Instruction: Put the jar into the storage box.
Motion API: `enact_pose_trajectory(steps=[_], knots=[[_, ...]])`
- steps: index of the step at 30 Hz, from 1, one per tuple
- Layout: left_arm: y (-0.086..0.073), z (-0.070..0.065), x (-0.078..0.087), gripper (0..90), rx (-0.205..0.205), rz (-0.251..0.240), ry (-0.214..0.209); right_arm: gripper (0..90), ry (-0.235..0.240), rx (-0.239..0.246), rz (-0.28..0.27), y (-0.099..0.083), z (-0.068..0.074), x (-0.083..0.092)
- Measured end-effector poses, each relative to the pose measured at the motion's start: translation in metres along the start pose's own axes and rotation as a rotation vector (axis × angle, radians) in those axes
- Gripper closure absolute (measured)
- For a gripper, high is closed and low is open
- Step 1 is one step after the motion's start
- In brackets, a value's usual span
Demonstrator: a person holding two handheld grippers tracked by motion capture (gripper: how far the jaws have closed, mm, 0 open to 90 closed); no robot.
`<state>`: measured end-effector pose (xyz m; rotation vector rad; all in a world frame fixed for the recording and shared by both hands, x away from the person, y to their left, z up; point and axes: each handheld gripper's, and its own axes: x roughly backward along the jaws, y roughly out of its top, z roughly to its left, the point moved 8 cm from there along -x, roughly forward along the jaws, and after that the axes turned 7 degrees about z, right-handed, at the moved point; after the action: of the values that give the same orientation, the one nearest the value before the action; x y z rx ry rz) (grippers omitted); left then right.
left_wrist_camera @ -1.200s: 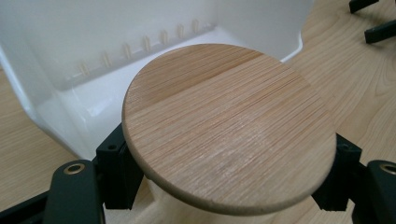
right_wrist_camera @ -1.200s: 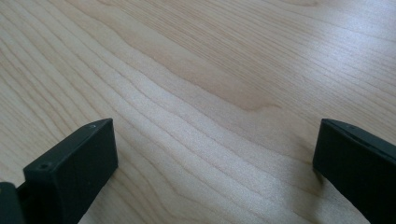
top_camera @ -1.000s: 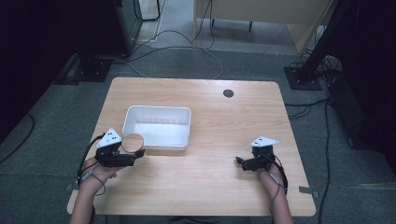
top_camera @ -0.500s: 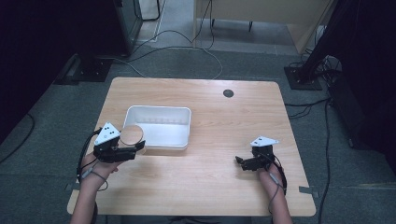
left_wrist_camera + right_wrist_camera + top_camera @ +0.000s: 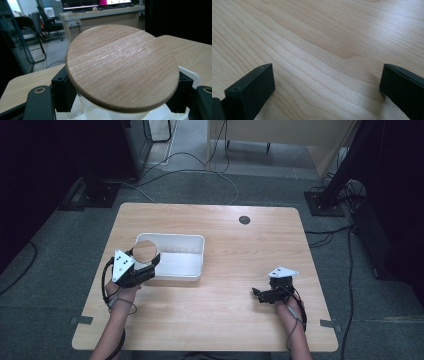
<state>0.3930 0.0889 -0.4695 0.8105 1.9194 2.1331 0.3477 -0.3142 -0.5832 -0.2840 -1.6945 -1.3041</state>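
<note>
- Two grippers are in hand, one per forearm, both forearms coming in from the near edge of the tabletop [image 5: 240, 320].
- One, the left gripper [image 5: 142, 265], is held above the near left corner of the white tray [image 5: 197, 270], its grey three-cornered plate facing up.
- Its jaws pinch one clear jar [image 5: 100, 113] by the sides, just under a round wooden lid [image 5: 122, 66] (the glass below the lid is mostly hidden); in the left gripper view the lid tilts a little toward the camera.
- From above, the lid [image 5: 145, 251] sits over the tray's left end.
- The right gripper [image 5: 259, 294] rests low on the right part of the tabletop, well apart from the tray, pointing left.
- Its jaws stand spread with bare wood between them.
- One dark round spot [image 5: 244, 220] lies on the far side of the tabletop.
- No writing is readable anywhere.
</note>
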Motion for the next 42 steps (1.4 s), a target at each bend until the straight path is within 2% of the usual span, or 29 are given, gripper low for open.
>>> enact_pose_trajectory(steps=[1,3,6,10,11,13,14,18,20,25,27,32,35,42], knots=[[0.000,0.000,0.000,25.9,0.000,0.000,0.000,0.0,0.000,0.000,0.000,0.000,0.000,0.000],[-0.007,0.000,-0.011,25.9,0.014,0.011,-0.005,0.0,0.000,-0.001,0.000,0.000,0.000,0.000],[-0.019,-0.003,-0.023,25.9,0.010,0.056,-0.017,0.0,0.000,-0.002,0.000,0.000,0.000,0.000],[-0.030,-0.003,-0.033,25.9,-0.006,0.119,-0.004,0.0,0.000,-0.002,0.001,0.000,0.000,0.000],[-0.033,-0.002,-0.036,25.9,0.020,0.144,-0.016,0.0,-0.001,-0.002,0.001,0.000,0.000,0.000],[-0.034,-0.001,-0.038,25.9,0.025,0.149,-0.016,0.0,0.000,-0.004,0.003,-0.001,0.001,0.001],[-0.037,-0.001,-0.040,25.9,0.017,0.169,-0.011,0.0,0.000,-0.004,0.003,-0.001,0.001,0.001],[-0.041,-0.004,-0.044,25.9,-0.002,0.188,-0.013,0.0,0.000,-0.003,0.002,-0.001,0.001,0.001],[-0.043,-0.006,-0.046,25.8,-0.029,0.204,-0.006,0.0,0.000,-0.004,0.003,-0.001,0.001,0.001],[-0.046,-0.010,-0.049,25.5,-0.035,0.234,-0.029,0.0,0.000,-0.004,0.003,-0.001,0.001,0.001],[-0.047,-0.011,-0.050,25.5,-0.055,0.238,-0.023,0.0,0.000,-0.004,0.003,-0.001,0.001,0.001],[-0.048,-0.009,-0.051,25.5,-0.038,0.246,-0.032,0.0,0.000,-0.004,0.003,-0.001,0.001,0.001],[-0.049,-0.007,-0.051,25.4,-0.009,0.254,-0.051,0.0,0.000,-0.004,0.003,-0.001,0.001,0.001],[-0.050,-0.007,-0.052,25.0,-0.012,0.267,-0.049,0.0,0.000,-0.004,0.003,-0.001,0.001,0.001]])
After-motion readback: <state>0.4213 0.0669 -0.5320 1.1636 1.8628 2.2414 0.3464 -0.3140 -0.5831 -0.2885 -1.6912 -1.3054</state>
